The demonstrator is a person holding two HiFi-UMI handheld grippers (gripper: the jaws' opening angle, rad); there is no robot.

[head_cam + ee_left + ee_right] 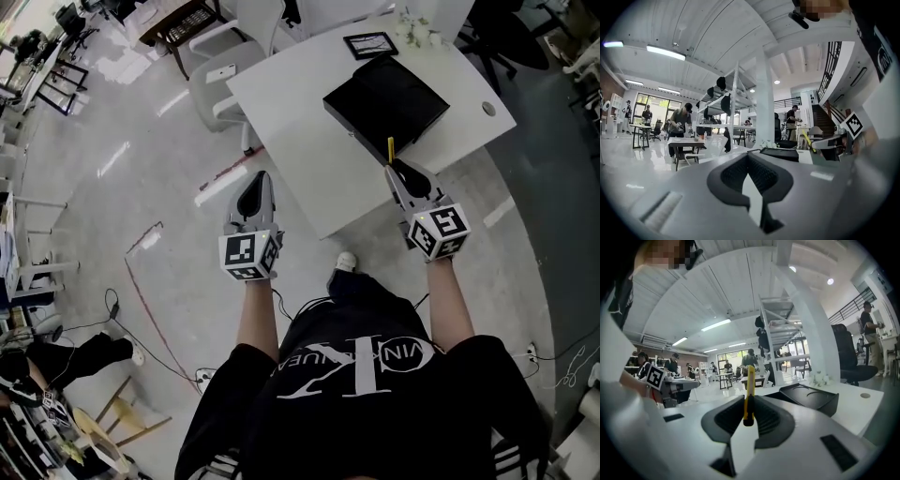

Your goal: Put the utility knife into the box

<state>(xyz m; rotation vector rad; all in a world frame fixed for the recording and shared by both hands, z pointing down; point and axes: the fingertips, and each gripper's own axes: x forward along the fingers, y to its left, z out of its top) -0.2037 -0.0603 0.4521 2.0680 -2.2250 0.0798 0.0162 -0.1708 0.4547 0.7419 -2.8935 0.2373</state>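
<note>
A yellow utility knife (pixel 391 150) (pixel 749 397) stands up between the jaws of my right gripper (pixel 401 172) (pixel 749 417), which is shut on it. It is held just in front of the near edge of the black box (pixel 385 103) (pixel 809 398) on the white table (pixel 309 131). The box's top looks flat and dark, and I cannot tell whether it is open. My left gripper (pixel 254 192) (pixel 749 176) is shut with nothing in it and hangs beside the table's left front edge, over the floor.
A small framed picture (pixel 369 44) and a bunch of white flowers (pixel 417 30) lie behind the box. A round cable hole (pixel 488 109) marks the table's right side. A white chair (pixel 221 89) stands to the table's left. People work at distant tables.
</note>
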